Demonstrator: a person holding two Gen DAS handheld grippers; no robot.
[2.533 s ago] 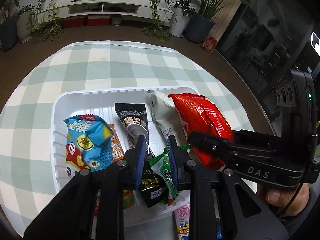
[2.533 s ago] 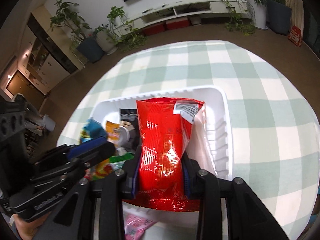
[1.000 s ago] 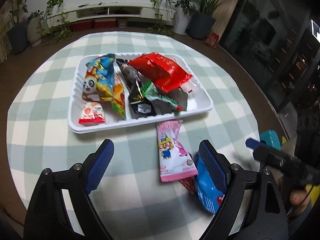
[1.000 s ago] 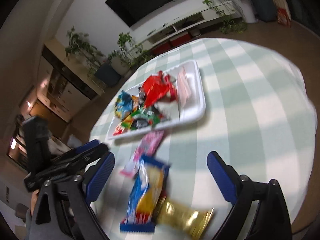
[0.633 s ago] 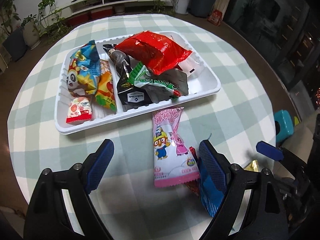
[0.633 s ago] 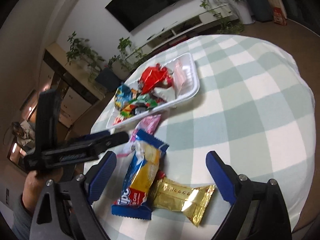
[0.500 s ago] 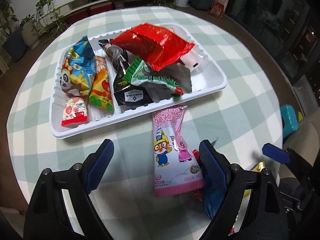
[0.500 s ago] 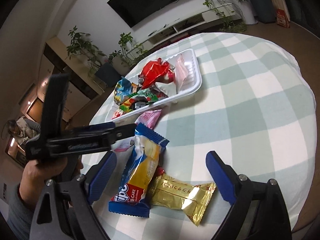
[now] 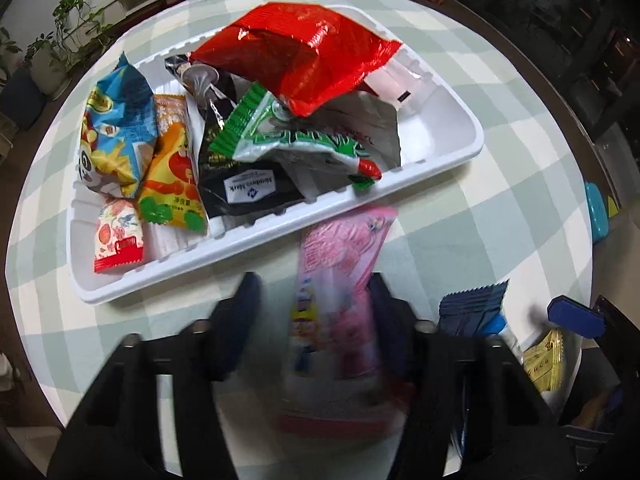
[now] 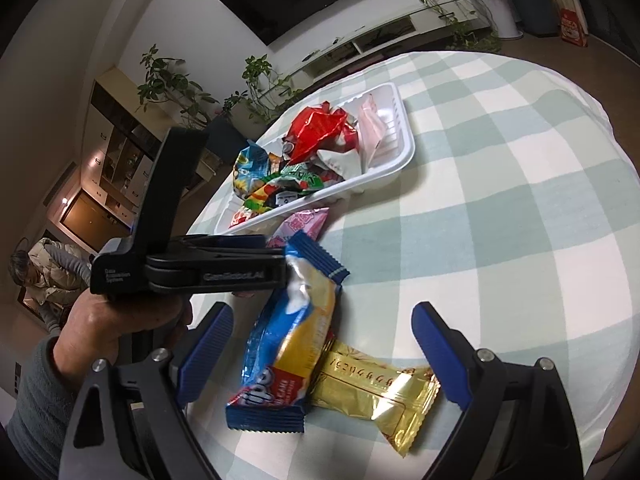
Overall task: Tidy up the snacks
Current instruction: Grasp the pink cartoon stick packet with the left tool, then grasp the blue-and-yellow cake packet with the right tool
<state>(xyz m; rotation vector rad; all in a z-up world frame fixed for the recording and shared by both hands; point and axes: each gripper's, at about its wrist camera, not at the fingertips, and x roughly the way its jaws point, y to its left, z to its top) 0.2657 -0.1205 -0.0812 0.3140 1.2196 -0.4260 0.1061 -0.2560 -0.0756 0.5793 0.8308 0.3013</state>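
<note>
A white tray (image 9: 276,236) on the checked tablecloth holds several snack packs, with a red bag (image 9: 304,52) on top. A pink snack pack (image 9: 340,280) lies on the cloth in front of the tray. My left gripper (image 9: 312,312) is blurred; its jaws straddle the pink pack with a gap on the left side. My right gripper (image 10: 320,340) is open over a blue and yellow cake pack (image 10: 288,340) and a gold pack (image 10: 372,392). The tray (image 10: 396,160) and pink pack (image 10: 304,220) also show in the right wrist view.
The round table's edge runs close on the right in both views. The blue cake pack's end (image 9: 472,308) and gold pack (image 9: 544,356) lie right of the left gripper. Plants and a TV shelf stand behind the table.
My left gripper has moved forward and down around the pink pack and its jaws have narrowed. My right gripper has settled lower over the blue and gold packs, still open.
</note>
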